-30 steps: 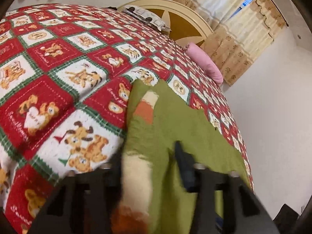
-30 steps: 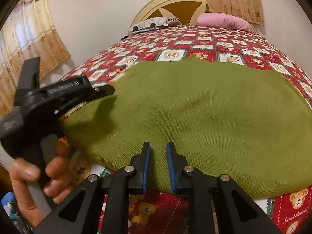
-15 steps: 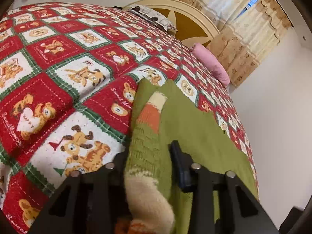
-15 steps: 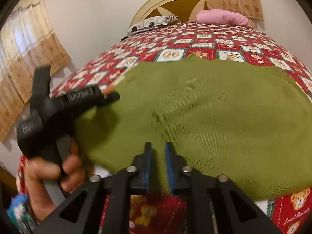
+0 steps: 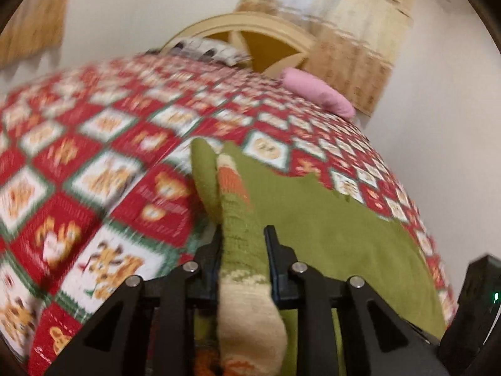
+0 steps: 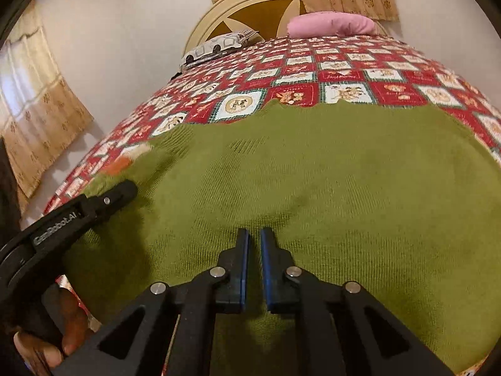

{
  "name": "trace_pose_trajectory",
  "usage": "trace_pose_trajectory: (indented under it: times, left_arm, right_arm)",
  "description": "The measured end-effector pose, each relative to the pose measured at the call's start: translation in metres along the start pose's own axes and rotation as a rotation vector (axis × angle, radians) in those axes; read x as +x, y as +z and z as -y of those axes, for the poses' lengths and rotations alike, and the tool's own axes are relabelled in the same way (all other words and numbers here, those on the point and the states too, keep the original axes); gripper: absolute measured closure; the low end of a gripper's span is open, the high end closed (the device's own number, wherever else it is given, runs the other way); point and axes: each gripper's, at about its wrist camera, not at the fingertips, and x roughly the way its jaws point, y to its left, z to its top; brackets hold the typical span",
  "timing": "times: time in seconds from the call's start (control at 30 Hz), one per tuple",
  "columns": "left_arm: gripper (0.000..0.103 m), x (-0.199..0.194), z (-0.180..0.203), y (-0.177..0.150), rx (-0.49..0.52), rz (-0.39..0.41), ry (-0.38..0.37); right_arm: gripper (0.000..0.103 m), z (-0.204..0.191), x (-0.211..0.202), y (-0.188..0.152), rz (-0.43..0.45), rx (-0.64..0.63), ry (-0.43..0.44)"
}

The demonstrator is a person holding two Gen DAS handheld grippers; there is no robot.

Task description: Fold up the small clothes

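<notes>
I see a bed with a red patchwork quilt [image 6: 344, 72] running far toward a cream headboard [image 6: 250, 12]; open quilt lies left and far. A green sweater [image 6: 313, 172] lies flat near me. My left tongs [image 5: 242, 250] are clamped on its striped sleeve [image 5: 241, 225]. My right tongs [image 6: 255, 269] sit nearly closed, gripping nothing, over the near hem.

The green sweater [image 6: 328, 181] covers the near part of the quilt [image 6: 344, 72], from its near edge almost to its right edge. Beyond it the quilt lies bare up to the head edge, where a pink pillow [image 6: 332, 25] and a patterned pillow [image 6: 219, 45] rest against the headboard [image 6: 250, 9].
</notes>
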Motion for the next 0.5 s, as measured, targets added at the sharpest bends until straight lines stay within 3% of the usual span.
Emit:
trace_pose_trajectory:
  times: [0.07,0.3,0.5]
  left_arm:
    - [0.079,0.001,0.018,0.001,0.076,0.006,0.014]
    - [0.081,0.013,0.049,-0.011,0.197,-0.04,0.01]
    - [0.082,0.016,0.049,-0.012,0.188,-0.063,-0.03]
  right_arm:
    - [0.095,0.001,0.001,0.0,0.003,0.007,0.008]
    - [0.095,0.01,0.0,-0.001,0.006,0.045,0.051]
    - [0.095,0.012,0.0,-0.001,0.007,0.054,0.063]
